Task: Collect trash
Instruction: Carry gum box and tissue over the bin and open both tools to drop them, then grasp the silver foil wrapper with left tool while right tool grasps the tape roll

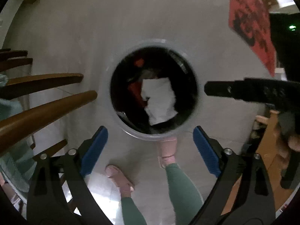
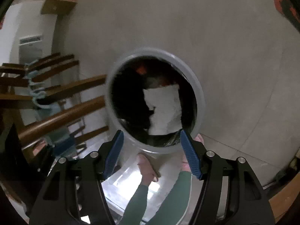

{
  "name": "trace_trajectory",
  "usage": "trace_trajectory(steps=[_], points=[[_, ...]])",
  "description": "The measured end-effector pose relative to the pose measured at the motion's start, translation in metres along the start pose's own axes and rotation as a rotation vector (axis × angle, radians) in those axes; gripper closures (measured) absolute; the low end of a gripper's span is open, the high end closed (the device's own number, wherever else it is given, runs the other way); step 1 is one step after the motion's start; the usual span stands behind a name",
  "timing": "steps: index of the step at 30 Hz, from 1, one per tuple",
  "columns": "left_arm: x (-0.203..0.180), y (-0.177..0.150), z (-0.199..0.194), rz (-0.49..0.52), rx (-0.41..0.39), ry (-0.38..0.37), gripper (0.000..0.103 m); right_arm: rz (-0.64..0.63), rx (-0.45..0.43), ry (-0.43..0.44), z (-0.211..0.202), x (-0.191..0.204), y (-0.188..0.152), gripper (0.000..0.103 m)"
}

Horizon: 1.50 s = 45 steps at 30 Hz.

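Note:
A round grey trash bin (image 1: 131,131) with a black liner stands on the floor below both grippers; it also shows in the right wrist view (image 2: 198,93). A white crumpled paper (image 1: 159,101) lies inside it on top of dark and red scraps, and shows in the right wrist view too (image 2: 165,108). My left gripper (image 1: 150,151) is open and empty above the bin's near rim. My right gripper (image 2: 151,153) is open and empty, just over the bin's near rim. The right gripper's black finger (image 1: 243,90) reaches in from the right in the left wrist view.
Wooden chair rails (image 1: 46,105) stand left of the bin, also in the right wrist view (image 2: 61,116), with a teal cloth (image 2: 37,91) hung on them. The person's legs in green trousers (image 1: 180,191) and pink slippers (image 1: 168,150) stand by the bin. A red paper (image 1: 251,22) hangs upper right.

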<state>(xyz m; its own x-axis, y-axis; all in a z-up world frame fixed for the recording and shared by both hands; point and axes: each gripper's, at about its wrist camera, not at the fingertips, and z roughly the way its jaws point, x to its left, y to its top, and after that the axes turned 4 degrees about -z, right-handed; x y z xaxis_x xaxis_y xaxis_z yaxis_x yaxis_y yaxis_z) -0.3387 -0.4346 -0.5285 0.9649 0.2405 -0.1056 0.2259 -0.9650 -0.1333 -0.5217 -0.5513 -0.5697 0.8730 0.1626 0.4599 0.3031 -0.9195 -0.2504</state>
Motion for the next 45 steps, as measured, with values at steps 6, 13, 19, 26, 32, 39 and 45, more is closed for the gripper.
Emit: trace_trajectory(steps=[6, 13, 19, 26, 32, 39, 45], points=[[-0.007, -0.013, -0.091, -0.058, -0.102, -0.046, 0.008, -0.068, -0.112, 0.036, -0.096, 0.034, -0.013, 0.039], [-0.029, -0.024, -0.22, -0.059, -0.266, -0.017, 0.007, -0.175, -0.288, 0.028, -0.222, 0.092, -0.034, 0.037], [-0.02, -0.042, -0.323, -0.078, -0.424, 0.044, 0.007, -0.324, -0.39, 0.034, -0.308, 0.165, -0.055, 0.031], [0.039, -0.089, -0.393, -0.198, -0.537, 0.076, 0.007, -0.515, -0.411, 0.107, -0.332, 0.27, -0.087, 0.028], [0.132, -0.177, -0.434, -0.401, -0.607, 0.185, 0.007, -0.784, -0.319, 0.149, -0.312, 0.392, -0.12, 0.028], [0.257, -0.302, -0.43, -0.753, -0.586, 0.259, 0.007, -1.074, -0.134, 0.196, -0.239, 0.524, -0.186, 0.028], [0.337, -0.383, -0.419, -0.93, -0.566, 0.322, 0.007, -1.206, 0.024, 0.179, -0.157, 0.6, -0.248, 0.028]])
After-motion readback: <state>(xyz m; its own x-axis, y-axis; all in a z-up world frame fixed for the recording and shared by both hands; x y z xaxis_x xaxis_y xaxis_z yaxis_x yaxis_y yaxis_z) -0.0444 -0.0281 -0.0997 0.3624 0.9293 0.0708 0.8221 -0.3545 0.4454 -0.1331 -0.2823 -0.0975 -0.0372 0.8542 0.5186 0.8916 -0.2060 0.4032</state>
